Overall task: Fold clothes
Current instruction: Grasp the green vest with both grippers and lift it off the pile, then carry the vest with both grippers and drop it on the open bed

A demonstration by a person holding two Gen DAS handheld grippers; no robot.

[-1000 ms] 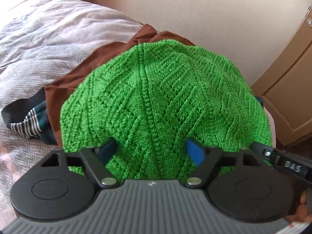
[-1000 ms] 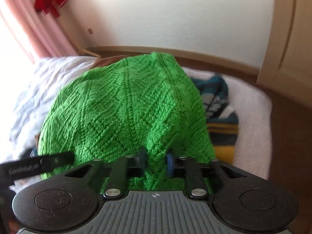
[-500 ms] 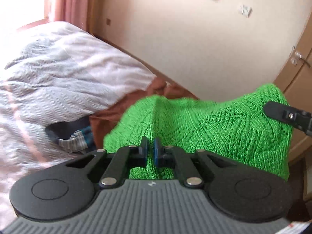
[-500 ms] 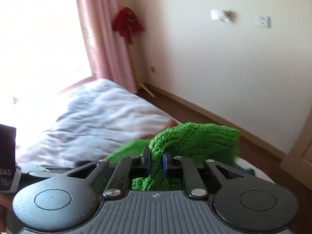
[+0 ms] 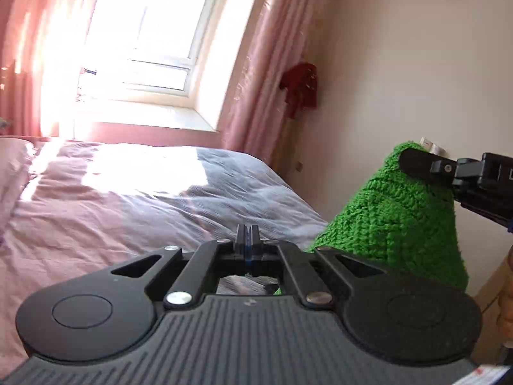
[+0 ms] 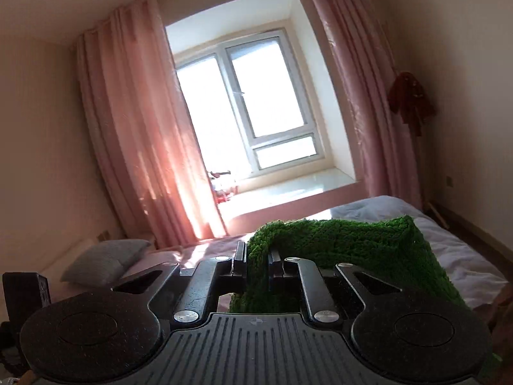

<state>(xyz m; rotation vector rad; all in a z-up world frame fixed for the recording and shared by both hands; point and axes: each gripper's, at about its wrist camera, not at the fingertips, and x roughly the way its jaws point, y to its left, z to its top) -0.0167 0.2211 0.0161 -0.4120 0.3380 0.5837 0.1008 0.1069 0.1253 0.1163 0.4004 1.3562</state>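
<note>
Both grippers are raised above the bed, and only one of them grips cloth. On the right gripper (image 6: 258, 258) the two black fingers (image 6: 239, 253) are clamped on a bunched fold of the green knitted sweater (image 6: 346, 256), the wool filling the narrow gap between the pads and spilling down under the linkage toward the camera. From that fold the knit stretches away to the right in a taut ridge with a raised corner, then drops steeply, held clear of the bed (image 6: 455, 256). Seen from the left wrist, the left gripper (image 5: 247, 235) has its fingers pressed flat together with nothing between them; through the opening in its linkage only wrinkled bedding shows. To its right the sweater (image 5: 394, 218) hangs in a cone from the right gripper's finger (image 5: 416, 162), which pinches its top edge in front of the pale wall. A pinkish-grey duvet (image 5: 134, 199) covers the bed, lit by glare from the window (image 6: 256, 106) between pink curtains (image 6: 134, 134). A grey pillow (image 6: 105, 258) lies at the far left, and a dark red garment (image 5: 299, 88) hangs near the curtain edge.
</note>
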